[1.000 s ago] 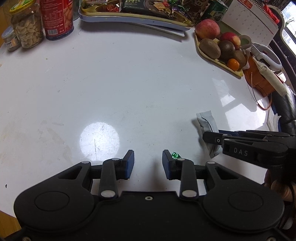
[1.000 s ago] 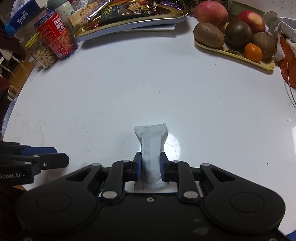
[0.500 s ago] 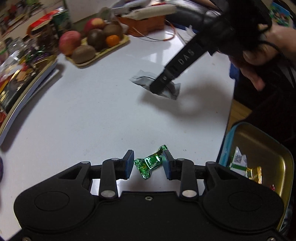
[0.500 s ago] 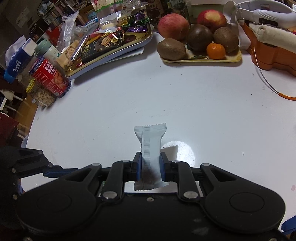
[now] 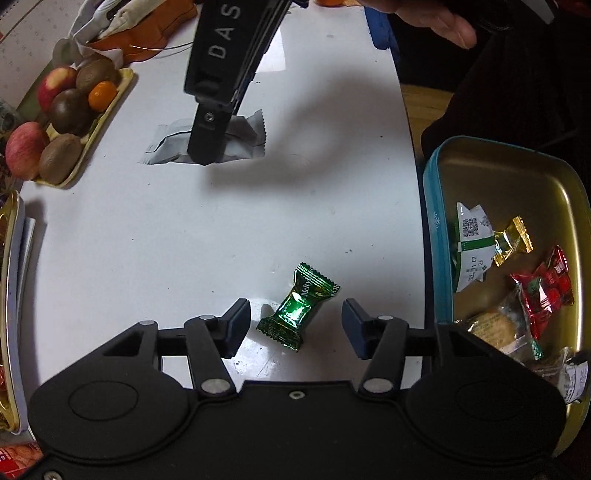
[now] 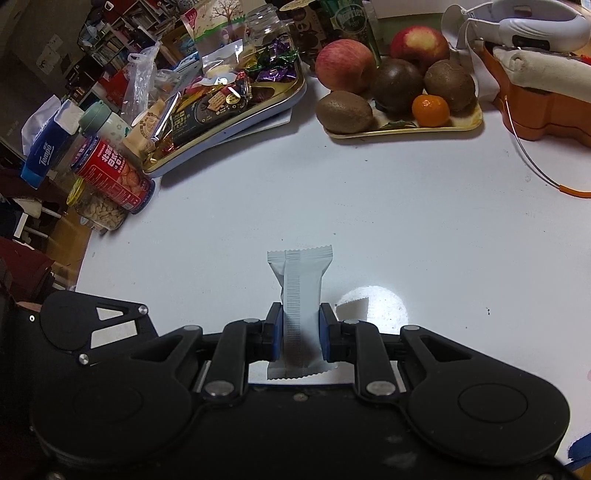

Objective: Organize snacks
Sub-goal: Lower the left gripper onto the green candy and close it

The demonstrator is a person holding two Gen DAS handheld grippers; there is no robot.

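Observation:
A green foil candy (image 5: 299,306) sits loose between my left gripper's (image 5: 295,318) jaws, which are opening; neither pad touches it. It is over the white table (image 5: 184,229), close to the edge beside a gold tin with a teal rim (image 5: 433,229) that holds several wrapped snacks. My right gripper (image 6: 300,332) is shut on a white snack bar (image 6: 300,284) and holds it upright above the table. In the left wrist view the right gripper (image 5: 207,144) reaches down from above with the white bar (image 5: 246,134) in it.
A fruit tray (image 6: 461,127) with apples, kiwis and an orange stands at the back. A gold tray (image 6: 258,114) of snacks, a red can (image 6: 110,173) and a nut jar (image 6: 99,212) are at the back left. An orange object (image 6: 535,110) sits at the back right. A hand (image 5: 439,24) holds the right gripper.
My left gripper rolled and moved toward the gold tin, and its jaws widened off the green candy. The right gripper lifted a little with the white bar still held.

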